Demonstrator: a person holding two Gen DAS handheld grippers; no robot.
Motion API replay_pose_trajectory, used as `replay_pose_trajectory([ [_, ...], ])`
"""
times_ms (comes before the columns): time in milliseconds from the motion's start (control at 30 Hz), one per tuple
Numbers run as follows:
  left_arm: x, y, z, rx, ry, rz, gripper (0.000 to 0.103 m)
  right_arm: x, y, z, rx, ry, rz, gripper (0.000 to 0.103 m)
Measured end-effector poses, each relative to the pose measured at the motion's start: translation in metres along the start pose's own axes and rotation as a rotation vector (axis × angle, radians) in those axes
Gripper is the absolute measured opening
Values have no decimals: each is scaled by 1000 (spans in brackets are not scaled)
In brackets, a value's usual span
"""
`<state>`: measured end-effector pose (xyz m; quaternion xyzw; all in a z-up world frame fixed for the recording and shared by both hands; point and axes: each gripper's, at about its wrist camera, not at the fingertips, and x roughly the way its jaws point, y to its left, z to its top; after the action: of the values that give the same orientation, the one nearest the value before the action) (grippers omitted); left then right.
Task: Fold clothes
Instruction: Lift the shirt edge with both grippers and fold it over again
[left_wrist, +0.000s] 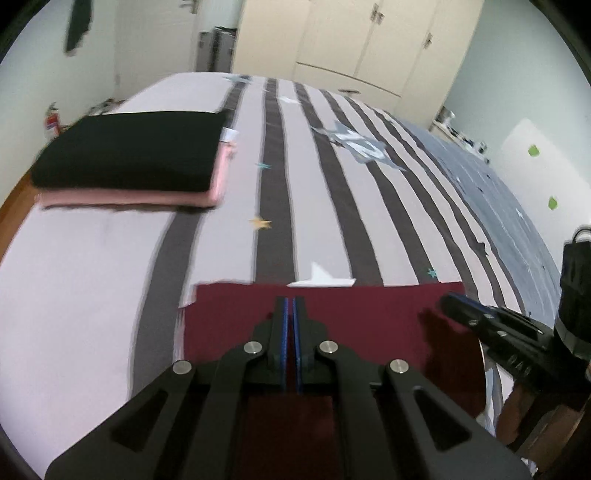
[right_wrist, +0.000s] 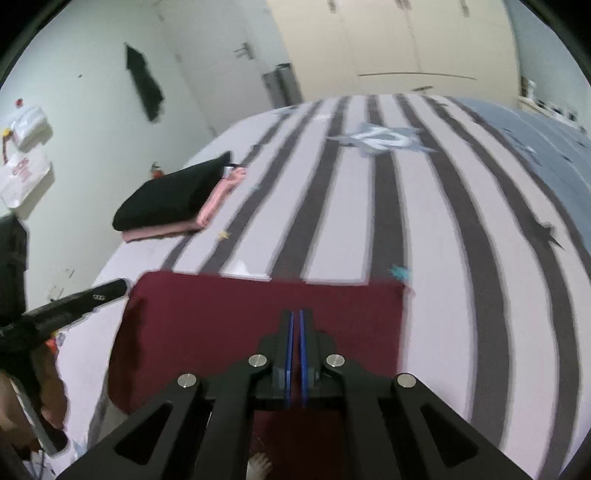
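Observation:
A dark red garment (left_wrist: 369, 317) lies flat at the near edge of the striped bed; it also shows in the right wrist view (right_wrist: 229, 317). My left gripper (left_wrist: 290, 301) hovers over it with its jaws nearly together and nothing visibly between them. My right gripper (right_wrist: 295, 314) is over the garment's right part, its jaws nearly together too. The right gripper also shows at the right of the left wrist view (left_wrist: 448, 301). The left gripper shows at the left of the right wrist view (right_wrist: 122, 285). Whether either pinches the cloth is hidden.
A folded black garment (left_wrist: 129, 147) lies on a folded pink one (left_wrist: 147, 198) at the bed's far left. The bed cover (left_wrist: 332, 206) has grey and pale stripes. Cupboards (left_wrist: 354, 44) stand behind the bed. A white wall (right_wrist: 74, 122) is on the left.

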<state>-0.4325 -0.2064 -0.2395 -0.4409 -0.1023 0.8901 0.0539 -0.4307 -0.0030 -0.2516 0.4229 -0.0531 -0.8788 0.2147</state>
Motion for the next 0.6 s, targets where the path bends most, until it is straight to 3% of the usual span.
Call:
replay_pose_trajectory([
  [133, 42, 1, -2, 17, 81, 36, 1, 38, 9, 3, -2, 50, 6, 3],
  [233, 50, 8, -13, 40, 86, 19, 1, 57, 2, -8, -13, 95, -3, 2],
  [367, 31, 18, -1, 20, 31, 45, 1, 46, -10, -4, -15, 65, -26, 0],
  [467, 43, 41, 1, -36, 43, 56, 1, 34, -36, -3, 55, 37, -55, 0],
  [600, 56, 46, 0, -8, 63, 60, 1, 37, -70, -13, 131, 58, -59, 0],
])
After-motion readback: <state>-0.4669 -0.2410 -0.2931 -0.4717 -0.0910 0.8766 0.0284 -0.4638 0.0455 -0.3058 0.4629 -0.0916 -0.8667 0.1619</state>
